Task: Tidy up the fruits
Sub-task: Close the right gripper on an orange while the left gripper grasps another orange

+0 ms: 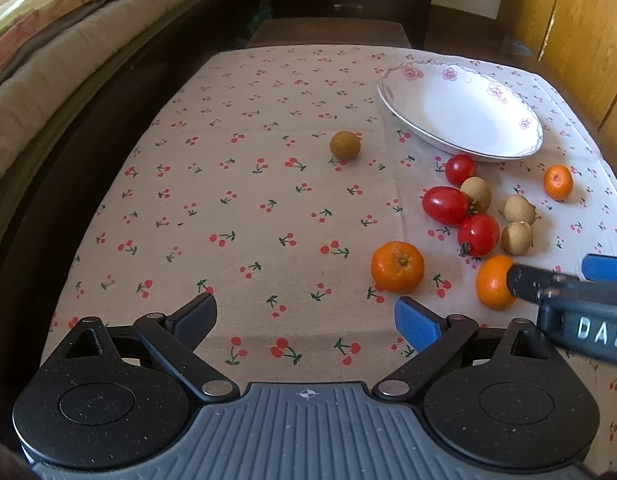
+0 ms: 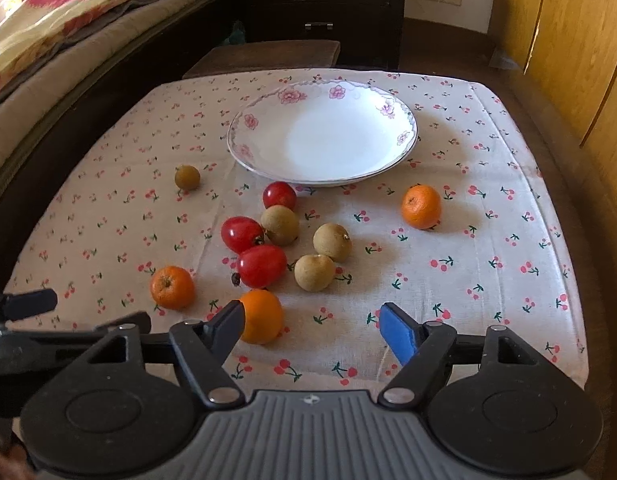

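Here the right claw point(image 2: 312, 326) stands wide, its left finger touching the near orange point(image 2: 262, 316); nothing is gripped. Just behind crowd tomatoes point(image 2: 262, 266) and longans point(image 2: 314, 273), before the empty plate point(image 2: 244, 136). The left claw point(image 1: 306, 320) is wide too, over bare surface point(image 1: 228, 200).

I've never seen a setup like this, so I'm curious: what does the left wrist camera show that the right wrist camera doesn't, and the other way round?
Only the left wrist view shows the left hand-held gripper whole, open over bare tablecloth.

Only the right wrist view shows the drawers behind the table, and both fingers of the right hand-held gripper, open, one finger against the nearest orange.

Both show the empty flowered plate, three oranges, three tomatoes, four small brown fruits and the bedding.
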{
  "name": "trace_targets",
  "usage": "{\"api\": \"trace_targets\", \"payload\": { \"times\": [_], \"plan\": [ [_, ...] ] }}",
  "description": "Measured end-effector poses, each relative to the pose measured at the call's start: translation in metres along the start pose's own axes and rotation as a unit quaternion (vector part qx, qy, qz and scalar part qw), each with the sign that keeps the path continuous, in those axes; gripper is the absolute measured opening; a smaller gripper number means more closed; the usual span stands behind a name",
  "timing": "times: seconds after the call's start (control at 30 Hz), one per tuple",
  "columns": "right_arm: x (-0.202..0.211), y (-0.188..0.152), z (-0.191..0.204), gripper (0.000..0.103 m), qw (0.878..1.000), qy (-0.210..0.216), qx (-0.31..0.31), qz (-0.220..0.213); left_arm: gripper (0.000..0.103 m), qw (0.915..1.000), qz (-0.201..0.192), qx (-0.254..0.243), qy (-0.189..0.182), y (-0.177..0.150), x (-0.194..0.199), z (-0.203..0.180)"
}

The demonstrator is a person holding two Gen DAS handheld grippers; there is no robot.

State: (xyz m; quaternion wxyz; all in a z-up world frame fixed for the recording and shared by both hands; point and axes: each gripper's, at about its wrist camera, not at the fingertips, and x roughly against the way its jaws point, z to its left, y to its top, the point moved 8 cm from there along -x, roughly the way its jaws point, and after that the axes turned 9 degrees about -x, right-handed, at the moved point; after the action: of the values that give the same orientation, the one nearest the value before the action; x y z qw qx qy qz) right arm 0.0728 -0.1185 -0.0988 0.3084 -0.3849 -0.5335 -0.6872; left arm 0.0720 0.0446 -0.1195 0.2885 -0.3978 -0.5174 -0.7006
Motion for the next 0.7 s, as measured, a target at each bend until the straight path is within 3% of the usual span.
{"api": "trace_targets", "payload": {
  "times": [0.23,0.43,0.57,0.7],
  "plan": [
    [-0.001,0.003,-0.006,0.073,1.0,0.01,-0.017,0.003,0.099,0.9999,-0.01,-0.003,-0.003,0.001,0.004,0.001],
    [-0.012,-0.001,0.007,0.071,1.0,0.018,0.006,0.015,0.099,0.9997,-0.02,-0.002,-0.009,0.001,0.011,0.005],
    [-0.018,-0.004,0.014,0.065,0.999,0.038,0.01,0.023,0.099,0.9997,-0.025,0.002,-0.009,0.001,0.012,0.01],
    [-0.029,-0.011,0.017,0.054,0.999,0.028,0.023,0.039,0.099,0.9996,-0.023,-0.003,-0.014,-0.001,0.011,0.008]
  ]
}}
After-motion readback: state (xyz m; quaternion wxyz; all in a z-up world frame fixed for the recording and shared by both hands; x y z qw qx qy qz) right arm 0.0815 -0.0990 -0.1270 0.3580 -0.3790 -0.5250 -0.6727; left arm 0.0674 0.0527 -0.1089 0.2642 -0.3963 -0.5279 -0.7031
